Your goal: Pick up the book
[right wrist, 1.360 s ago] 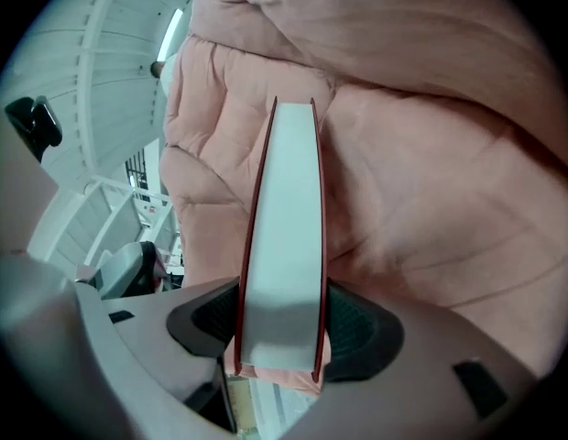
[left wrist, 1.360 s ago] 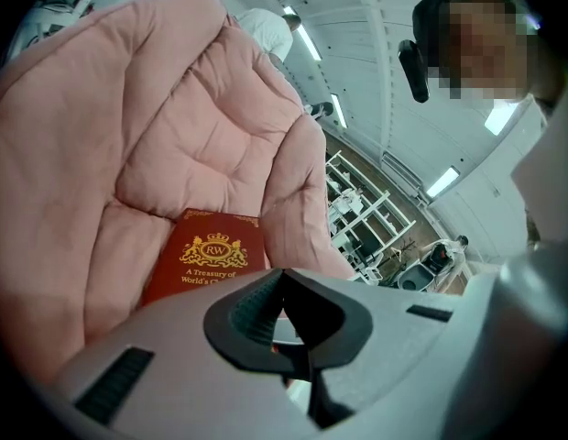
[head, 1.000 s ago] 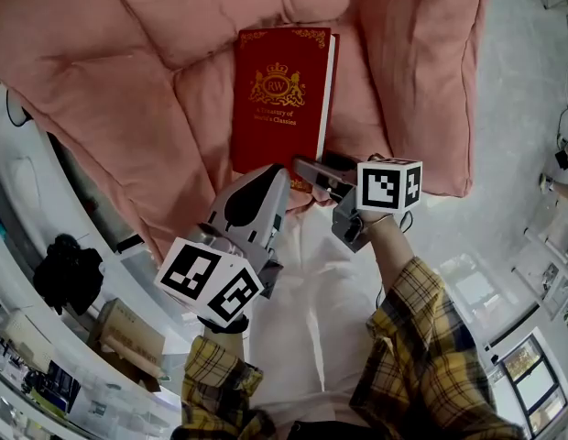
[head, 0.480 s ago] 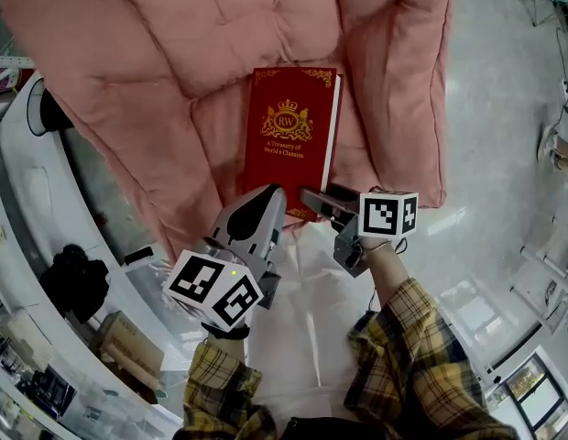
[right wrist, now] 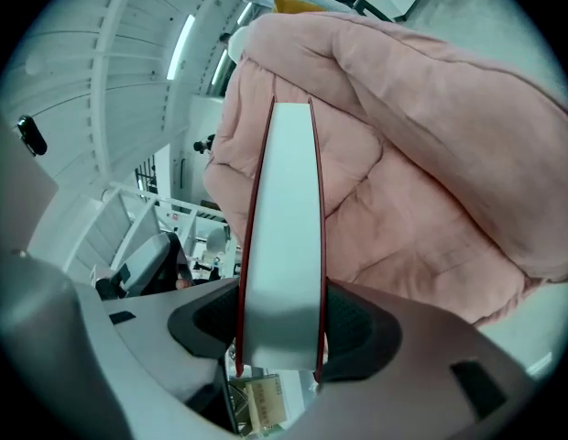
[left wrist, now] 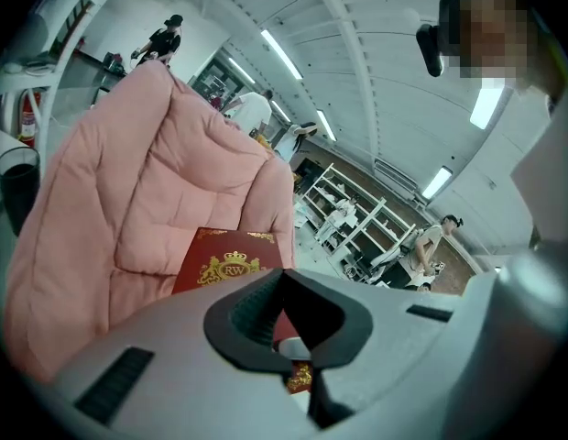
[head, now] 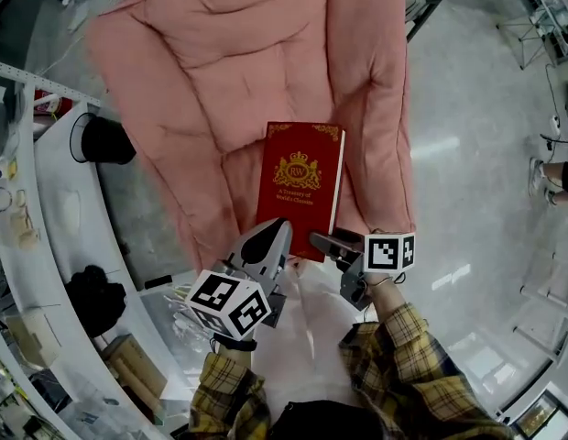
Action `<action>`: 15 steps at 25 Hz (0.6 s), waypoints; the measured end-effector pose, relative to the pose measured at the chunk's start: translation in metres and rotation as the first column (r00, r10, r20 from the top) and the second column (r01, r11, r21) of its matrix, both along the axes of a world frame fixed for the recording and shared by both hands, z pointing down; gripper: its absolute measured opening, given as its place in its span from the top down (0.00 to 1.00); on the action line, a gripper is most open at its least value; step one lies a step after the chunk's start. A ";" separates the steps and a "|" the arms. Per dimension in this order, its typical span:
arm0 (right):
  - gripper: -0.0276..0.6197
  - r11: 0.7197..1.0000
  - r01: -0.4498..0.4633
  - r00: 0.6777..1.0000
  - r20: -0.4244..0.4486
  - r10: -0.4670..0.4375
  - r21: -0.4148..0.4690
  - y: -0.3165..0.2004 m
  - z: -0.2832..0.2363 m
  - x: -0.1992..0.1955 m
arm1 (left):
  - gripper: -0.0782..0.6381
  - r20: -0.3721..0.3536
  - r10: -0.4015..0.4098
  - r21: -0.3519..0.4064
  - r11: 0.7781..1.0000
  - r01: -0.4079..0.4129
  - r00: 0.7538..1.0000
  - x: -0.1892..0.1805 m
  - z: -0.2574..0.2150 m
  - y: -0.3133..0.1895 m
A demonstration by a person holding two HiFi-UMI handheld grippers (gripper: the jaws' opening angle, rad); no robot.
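Observation:
The red hardback book with a gold crest is held up above the pink quilt. My right gripper is shut on its near right corner. In the right gripper view the white page edge of the book runs between the two dark pads of the right gripper, which press on both covers. My left gripper is shut on the book's near left edge. In the left gripper view the book's cover shows through the jaws of the left gripper, with the quilt behind it.
A curved white counter runs down the left, with a black cup and a black bundle on it. Grey floor lies to the right. People and white shelving stand in the room behind.
Both grippers have risen together with the book between them. The quilt now lies farther below, and more of it and of the floor shows.

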State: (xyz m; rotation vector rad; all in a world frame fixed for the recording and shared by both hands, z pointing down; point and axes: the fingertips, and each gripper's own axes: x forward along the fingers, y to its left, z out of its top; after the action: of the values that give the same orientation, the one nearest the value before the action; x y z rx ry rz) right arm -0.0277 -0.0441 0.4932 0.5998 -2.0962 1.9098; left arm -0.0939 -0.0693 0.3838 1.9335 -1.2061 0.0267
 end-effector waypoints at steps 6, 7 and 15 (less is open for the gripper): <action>0.56 0.998 -0.017 0.999 0.048 0.014 0.062 -0.001 -0.076 0.004 | 0.88 0.020 -0.011 0.054 0.999 0.010 1.000 -0.002 -0.064 0.005; 0.56 0.997 -0.019 0.998 0.057 0.015 0.069 0.001 -0.088 0.005 | 0.88 0.020 -0.010 0.059 0.998 0.009 1.000 0.000 -0.074 0.006; 0.56 0.985 -0.028 0.991 0.130 0.006 0.170 0.005 -0.177 0.016 | 0.88 0.072 0.038 0.143 0.989 -0.048 0.997 0.009 -0.144 0.013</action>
State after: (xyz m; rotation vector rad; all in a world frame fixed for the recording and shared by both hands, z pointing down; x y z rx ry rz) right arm -0.0122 -0.0387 0.3157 0.5428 -2.3616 1.8349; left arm -0.0844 -0.0567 0.2398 2.1003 -1.2406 0.0298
